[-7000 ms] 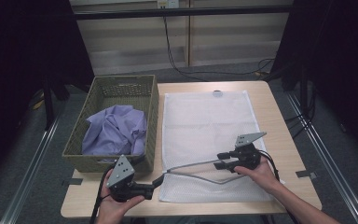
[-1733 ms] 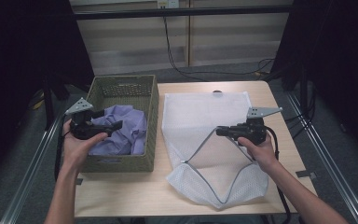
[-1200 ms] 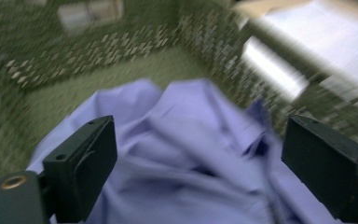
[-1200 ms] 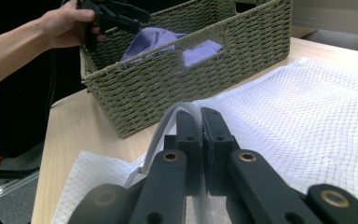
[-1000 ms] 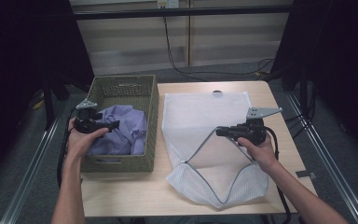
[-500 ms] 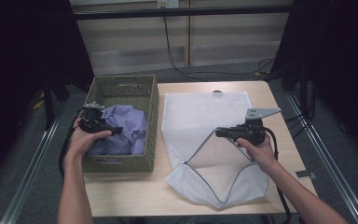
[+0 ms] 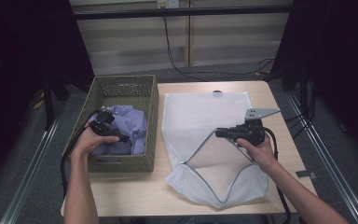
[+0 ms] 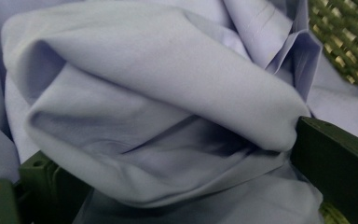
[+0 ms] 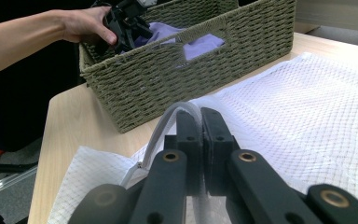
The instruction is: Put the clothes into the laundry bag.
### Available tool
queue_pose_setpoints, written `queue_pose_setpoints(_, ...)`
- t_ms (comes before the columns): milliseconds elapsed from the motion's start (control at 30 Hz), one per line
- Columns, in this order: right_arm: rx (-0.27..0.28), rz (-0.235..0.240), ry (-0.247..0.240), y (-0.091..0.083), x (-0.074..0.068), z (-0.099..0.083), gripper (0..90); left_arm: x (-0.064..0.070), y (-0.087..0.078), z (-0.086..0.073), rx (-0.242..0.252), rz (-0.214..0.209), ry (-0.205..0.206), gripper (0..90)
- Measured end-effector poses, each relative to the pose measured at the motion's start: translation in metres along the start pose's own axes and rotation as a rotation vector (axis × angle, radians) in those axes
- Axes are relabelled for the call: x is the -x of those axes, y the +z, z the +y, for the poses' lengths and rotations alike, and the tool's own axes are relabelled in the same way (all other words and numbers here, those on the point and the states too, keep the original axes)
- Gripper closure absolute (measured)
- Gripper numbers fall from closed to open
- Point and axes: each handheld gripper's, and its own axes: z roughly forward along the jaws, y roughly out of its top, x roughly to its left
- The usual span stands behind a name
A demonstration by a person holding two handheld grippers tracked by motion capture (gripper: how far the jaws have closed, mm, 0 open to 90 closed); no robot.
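Bare forearms, no sleeves. Black left gripper (image 7: 121, 138) trailing a black cable (image 7: 70, 149); black right gripper (image 7: 219, 133) topped by a grey three-cornered plate (image 7: 260, 113), jaws with brass-ringed screw holes

left gripper (image 7: 121, 138) jaws buried in lavender cloth (image 8: 168, 93) — grip unclear

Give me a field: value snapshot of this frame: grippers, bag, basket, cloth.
left gripper: in the basket, jaws either side of a fold of the lavender cloth, not closed
right gripper: shut on the mesh bag rim, holding it lifted
mesh bag: white, flat on the table, mouth held open at the near end
basket: woven, olive, left of the bag
cloth location: inside the basket, crumpled
bag contents: none seen
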Motion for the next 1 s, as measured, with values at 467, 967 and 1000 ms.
queue_pose_setpoints(467, -0.009, 0.0, 0.0, 0.002, 0.0, -0.001, 87.8, 0.008, 0.012, 0.0, -0.101, -0.012, 0.043, 0.1)
queue_pose_setpoints(967, -0.01, 0.003, -0.004, 0.002, 0.0, -0.001, 87.8, 0.013, 0.021, 0.006, -0.289, 0.115, 0.076, 26.8)
queue_pose_setpoints(1000, -0.01, 0.003, -0.003, 0.002, 0.0, -0.001, 87.7, 0.013, 0.02, 0.006, -0.29, 0.117, 0.081, 31.1)
